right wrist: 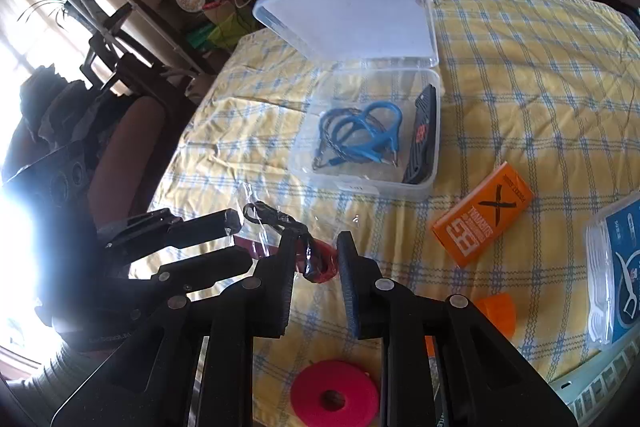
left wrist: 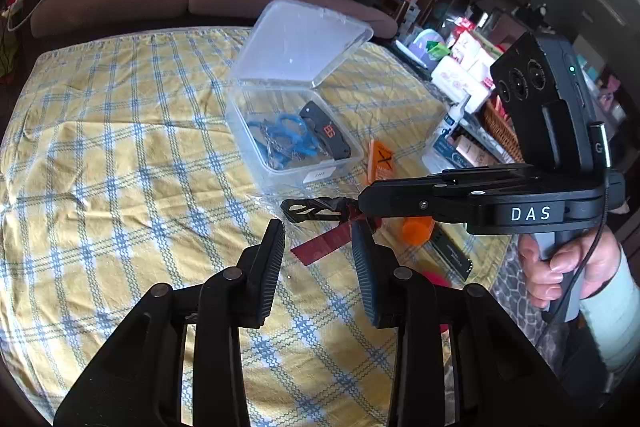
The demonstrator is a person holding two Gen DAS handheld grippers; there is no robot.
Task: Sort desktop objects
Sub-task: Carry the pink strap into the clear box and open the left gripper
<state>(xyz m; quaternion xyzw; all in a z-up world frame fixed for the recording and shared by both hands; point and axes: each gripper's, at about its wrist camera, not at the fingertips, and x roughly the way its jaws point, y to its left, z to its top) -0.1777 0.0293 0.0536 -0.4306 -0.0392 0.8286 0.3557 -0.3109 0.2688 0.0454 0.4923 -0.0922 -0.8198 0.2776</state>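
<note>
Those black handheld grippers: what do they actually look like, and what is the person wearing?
Each gripper is black, with two flat ribbed fingers on jointed, riveted links. The right gripper has white "DAS" lettering, a grey handle, a thin black cable and a boxy top unit with round lenses and a green light. The sleeve is pale.

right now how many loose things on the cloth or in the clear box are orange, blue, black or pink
orange: 2, booklet, cap
blue: 1, cord bundle
black: 1, folding knife
pink: 1, tape roll
total: 5
</note>
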